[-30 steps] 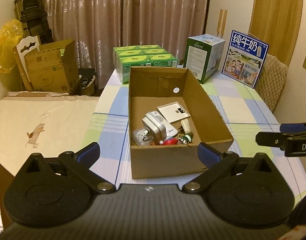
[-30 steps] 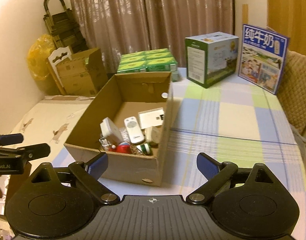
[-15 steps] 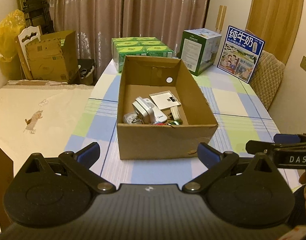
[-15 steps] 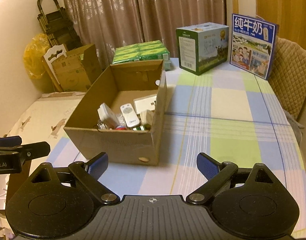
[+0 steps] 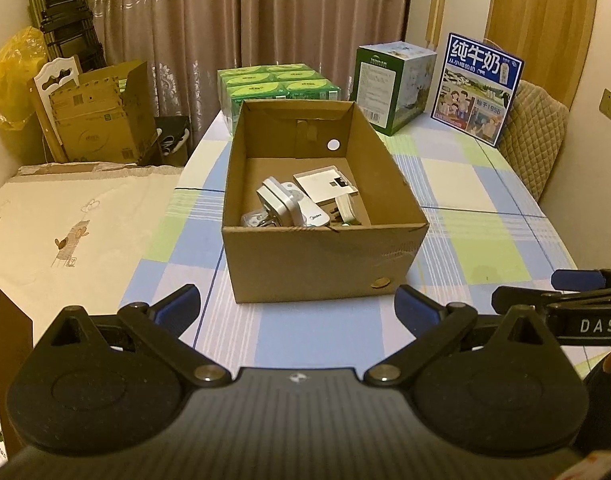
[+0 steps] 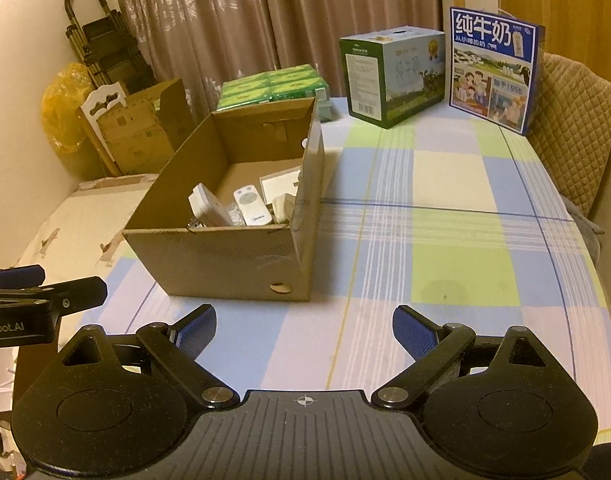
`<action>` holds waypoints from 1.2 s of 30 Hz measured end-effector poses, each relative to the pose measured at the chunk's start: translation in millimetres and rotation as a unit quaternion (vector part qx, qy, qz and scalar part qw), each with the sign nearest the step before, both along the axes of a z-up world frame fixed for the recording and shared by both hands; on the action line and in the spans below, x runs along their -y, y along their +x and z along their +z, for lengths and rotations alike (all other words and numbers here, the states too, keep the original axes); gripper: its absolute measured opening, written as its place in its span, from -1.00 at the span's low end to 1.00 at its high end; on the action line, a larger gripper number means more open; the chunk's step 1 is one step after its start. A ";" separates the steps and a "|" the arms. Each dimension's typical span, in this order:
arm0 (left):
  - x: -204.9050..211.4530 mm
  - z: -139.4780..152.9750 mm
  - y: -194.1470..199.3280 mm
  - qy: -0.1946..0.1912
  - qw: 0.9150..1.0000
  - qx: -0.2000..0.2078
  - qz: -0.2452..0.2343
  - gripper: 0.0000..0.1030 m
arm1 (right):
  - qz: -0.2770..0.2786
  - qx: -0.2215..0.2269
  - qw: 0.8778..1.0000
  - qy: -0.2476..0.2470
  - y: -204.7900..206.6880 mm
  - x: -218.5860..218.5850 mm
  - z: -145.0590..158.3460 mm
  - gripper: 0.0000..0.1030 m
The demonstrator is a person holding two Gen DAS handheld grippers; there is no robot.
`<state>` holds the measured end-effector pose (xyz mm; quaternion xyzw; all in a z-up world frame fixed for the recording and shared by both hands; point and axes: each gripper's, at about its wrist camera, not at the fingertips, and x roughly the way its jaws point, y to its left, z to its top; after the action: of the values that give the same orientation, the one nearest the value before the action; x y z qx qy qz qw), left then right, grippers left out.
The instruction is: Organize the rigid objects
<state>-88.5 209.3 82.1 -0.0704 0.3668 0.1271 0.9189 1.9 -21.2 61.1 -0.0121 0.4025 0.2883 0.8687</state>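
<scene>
Left claw (image 5: 296, 308) and right claw (image 6: 304, 330) both spread wide, empty, above the checked worktop (image 6: 445, 280). Just beyond: open cardboard box (image 5: 317, 260) holding a white remote (image 6: 251, 206), adapters, a card. Farther back: green cartons (image 5: 277, 84), milk box (image 6: 493, 68).

Green cartons (image 5: 277, 84), a green-white box (image 5: 393, 84) and a blue milk carton (image 5: 475, 88) are seen at the checked tabletop's (image 5: 485, 232) far end.

**Both grippers drawn back from box**

Left gripper (image 5: 297, 304) and right gripper (image 6: 304, 328) now sit farther from the cardboard box (image 5: 325, 264) than a second ago; more checked tablecloth (image 6: 445, 272) shows before its near wall. Jaw spacing unchanged.
</scene>
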 end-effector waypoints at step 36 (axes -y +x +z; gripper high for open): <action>10.8 -12.4 5.4 0.001 1.000 -0.010 -0.010 0.98 | -0.017 0.000 1.000 0.000 -1.3 5.4 -0.5 0.79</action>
<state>-83.1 198.6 69.6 -0.0643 0.3764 0.1188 0.9166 0.6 -26.7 60.6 -0.0053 0.4031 0.2730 0.8735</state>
